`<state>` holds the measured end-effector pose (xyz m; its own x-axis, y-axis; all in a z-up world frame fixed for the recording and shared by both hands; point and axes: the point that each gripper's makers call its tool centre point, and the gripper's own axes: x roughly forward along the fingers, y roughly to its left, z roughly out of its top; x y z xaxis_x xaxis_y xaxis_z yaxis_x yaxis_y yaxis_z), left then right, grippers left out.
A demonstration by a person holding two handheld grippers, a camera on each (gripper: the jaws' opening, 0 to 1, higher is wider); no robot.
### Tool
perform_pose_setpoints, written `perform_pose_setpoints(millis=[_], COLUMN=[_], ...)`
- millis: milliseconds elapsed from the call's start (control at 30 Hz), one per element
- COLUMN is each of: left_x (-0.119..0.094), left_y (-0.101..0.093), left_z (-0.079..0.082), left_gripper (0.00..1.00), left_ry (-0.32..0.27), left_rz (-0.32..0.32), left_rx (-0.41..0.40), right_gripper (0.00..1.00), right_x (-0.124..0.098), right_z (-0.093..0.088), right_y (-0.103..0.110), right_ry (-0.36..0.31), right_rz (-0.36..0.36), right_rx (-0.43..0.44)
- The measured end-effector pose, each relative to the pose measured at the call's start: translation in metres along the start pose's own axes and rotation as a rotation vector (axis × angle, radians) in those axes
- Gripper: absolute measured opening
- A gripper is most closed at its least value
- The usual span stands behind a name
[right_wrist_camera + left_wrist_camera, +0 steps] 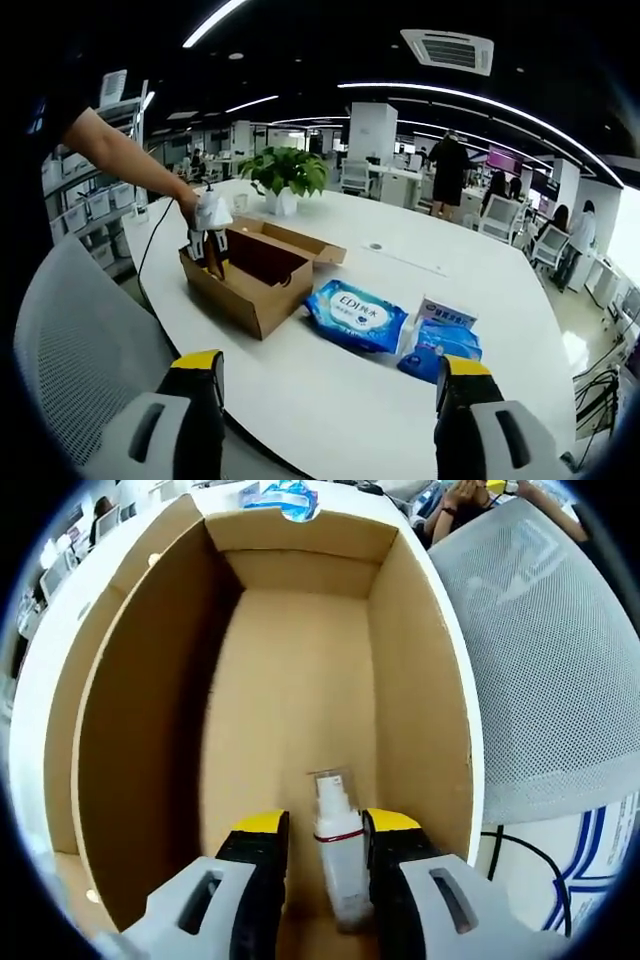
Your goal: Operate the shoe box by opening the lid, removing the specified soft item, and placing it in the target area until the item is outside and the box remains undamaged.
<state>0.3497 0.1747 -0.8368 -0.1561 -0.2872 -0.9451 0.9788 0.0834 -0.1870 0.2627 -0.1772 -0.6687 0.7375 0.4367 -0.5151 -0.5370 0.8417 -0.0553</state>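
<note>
Inside the open cardboard shoe box [300, 680], the left gripper [328, 855] reaches down with its yellow-tipped jaws on either side of a small clear spray bottle [335, 850] lying on the box floor near the near wall; the jaws stand close beside the bottle, though whether they press on it cannot be told. In the right gripper view, the same box [255, 275] sits on a white round table [480, 300] with its lid folded back, a person's hand [190, 208] holding the left gripper [210, 255] down into it. The right gripper [330, 400] hangs well back from the box, its jaws spread wide and holding nothing. Just beside the box lies a blue wet-wipes pack [358, 315], with smaller blue packets [440, 345] next to it. A potted plant [285, 175] stands farther back on the table, and a grey mesh chair [80, 340] is near its edge.
</note>
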Motion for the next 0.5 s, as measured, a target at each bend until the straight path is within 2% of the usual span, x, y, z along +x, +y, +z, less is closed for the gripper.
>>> perform_pose_setpoints(millis=[233, 500], left_x=[0.0039, 0.0028], left_y=[-0.0062, -0.0049], left_z=[0.0002, 0.0008], left_gripper=[0.27, 0.23], left_ry=[0.014, 0.006], left_rz=[-0.006, 0.012], left_rx=[0.021, 0.039], right_gripper=[0.87, 0.87], right_x=[0.0012, 0.0011], right_z=[0.0024, 0.0042], right_y=[0.001, 0.0025], right_ry=[-0.005, -0.009], right_rz=[0.004, 0.007], right_rx=[-0.006, -0.011])
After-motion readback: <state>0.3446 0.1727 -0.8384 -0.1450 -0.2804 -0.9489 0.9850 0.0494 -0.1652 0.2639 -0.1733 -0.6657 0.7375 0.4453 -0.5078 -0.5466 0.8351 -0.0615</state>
